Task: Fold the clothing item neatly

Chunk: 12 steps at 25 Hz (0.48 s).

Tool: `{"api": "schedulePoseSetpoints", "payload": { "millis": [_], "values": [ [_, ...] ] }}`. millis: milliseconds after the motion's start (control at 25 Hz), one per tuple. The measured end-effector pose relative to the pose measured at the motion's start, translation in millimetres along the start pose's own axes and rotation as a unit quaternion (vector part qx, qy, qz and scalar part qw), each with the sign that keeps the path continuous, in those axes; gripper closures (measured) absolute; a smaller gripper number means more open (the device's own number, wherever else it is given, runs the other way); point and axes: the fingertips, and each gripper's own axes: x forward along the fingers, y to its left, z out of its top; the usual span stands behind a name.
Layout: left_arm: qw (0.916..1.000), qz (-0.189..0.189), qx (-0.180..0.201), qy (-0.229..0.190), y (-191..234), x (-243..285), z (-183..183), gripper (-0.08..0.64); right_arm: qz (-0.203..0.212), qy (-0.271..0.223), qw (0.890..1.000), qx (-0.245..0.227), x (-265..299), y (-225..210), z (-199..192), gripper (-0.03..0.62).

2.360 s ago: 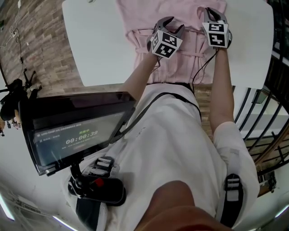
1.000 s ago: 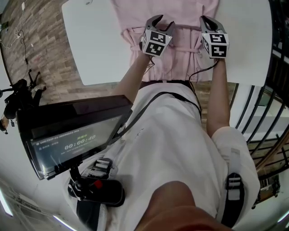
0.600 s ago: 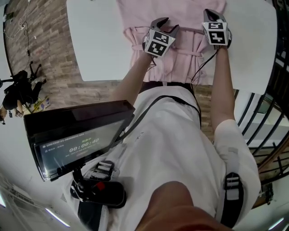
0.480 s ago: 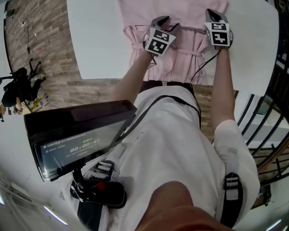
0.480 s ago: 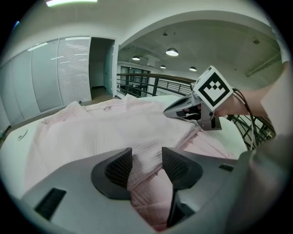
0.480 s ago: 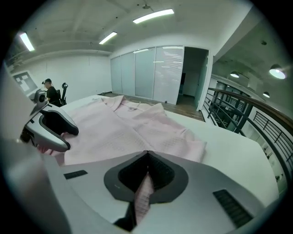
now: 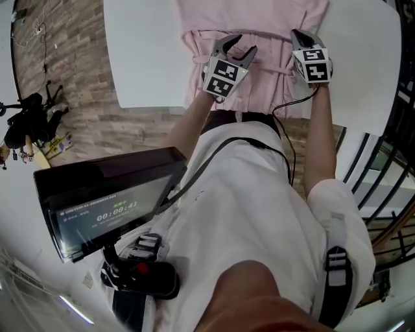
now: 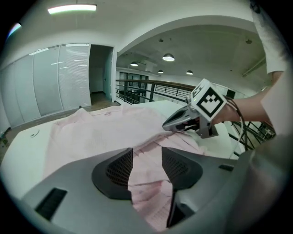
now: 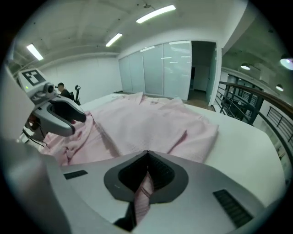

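A white table (image 7: 149, 58) stands over brick-patterned flooring (image 7: 71, 104) on an indoor gallery, with a black railing (image 7: 389, 168) on the person's right. Nearest the head camera is the person's white top (image 7: 259, 214). A dark screen (image 7: 110, 201) juts out at the person's left. Both bare forearms reach forward over the table's near edge.

The pink garment (image 7: 259, 16) lies on the table in front of the person. Its near part hangs over that edge and its far part is spread flat toward the far side. The nearer portion is rumpled into pleats, and a thin pink tie (image 7: 280, 70) crosses it.

The left gripper (image 7: 235, 44) hovers over this pleated section. Its jaws stand apart, and bunched pink cloth shows in the gap between the two pads. The pads are not seen pinching it.

The right gripper (image 7: 300, 34) sits near the garment's right edge, level with the left one and well apart from it. Its jaws are closed together on a narrow strip of the pink cloth, which runs down out of the pinch toward the camera.

Beyond the grippers the fabric smooths out. One folded sleeve (image 9: 197, 137) rests on the bare white tabletop. Farther off, glass wall panels (image 9: 169, 68) and ceiling strip lights (image 9: 155, 13) close the room.
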Motion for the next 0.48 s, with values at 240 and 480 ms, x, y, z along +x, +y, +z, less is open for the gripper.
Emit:
{"api": "schedulePoseSetpoints", "payload": {
  "millis": [240, 480],
  "values": [
    [0.9985, -0.049, 0.019, 0.014, -46.8, 1.4, -17.8, 0.381, -0.025, -0.031, 0.999, -0.014, -7.7, -17.9, 17.7, 0.588],
    [0.9959, -0.083, 0.036, -0.003, -79.7, 7.8, -3.2, 0.478, -0.012, -0.111, 0.992, 0.064, -67.1, -6.7, 24.0, 0.588]
  ]
}}
